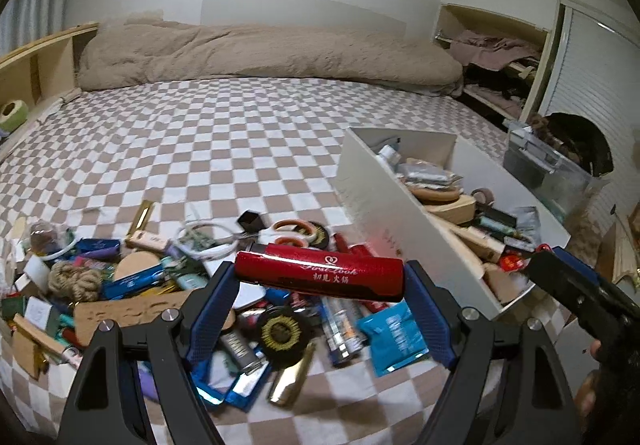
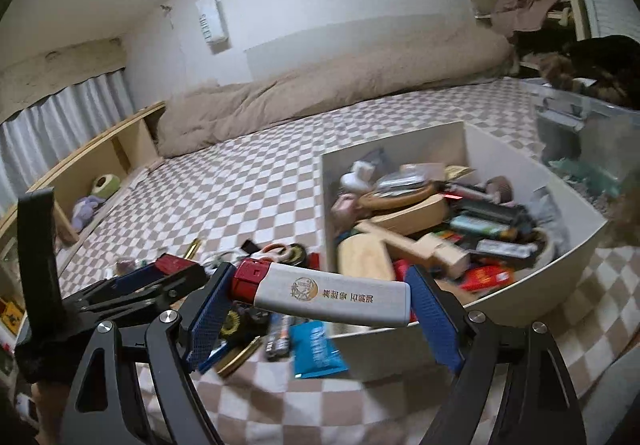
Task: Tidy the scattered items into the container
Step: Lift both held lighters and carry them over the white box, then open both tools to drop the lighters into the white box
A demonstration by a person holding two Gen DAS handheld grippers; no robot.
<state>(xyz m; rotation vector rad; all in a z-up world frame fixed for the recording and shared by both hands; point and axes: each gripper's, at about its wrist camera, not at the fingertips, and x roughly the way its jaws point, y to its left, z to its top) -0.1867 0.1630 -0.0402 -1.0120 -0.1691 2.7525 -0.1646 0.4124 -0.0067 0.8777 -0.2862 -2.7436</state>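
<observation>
My left gripper (image 1: 320, 277) is shut on a red lighter (image 1: 320, 275) with gold lettering, held crosswise by its ends above the pile of scattered items (image 1: 168, 281) on the checked bed. My right gripper (image 2: 320, 297) is shut on a white lighter (image 2: 332, 297) with a red cap, also gripped end to end, just in front of the white container (image 2: 592, 221). That container (image 1: 360, 181) lies to the right of the pile and holds several wooden pieces, packets and tubes. In the right wrist view the left gripper (image 2: 160, 277) shows at the left.
A clear plastic bin (image 2: 580, 133) with a dark furry thing on it stands beyond the container. A beige duvet (image 1: 260, 57) lies along the far wall. A wooden shelf (image 2: 100, 149) runs along the bed's left side. A person's hand (image 1: 592, 353) shows at the right edge.
</observation>
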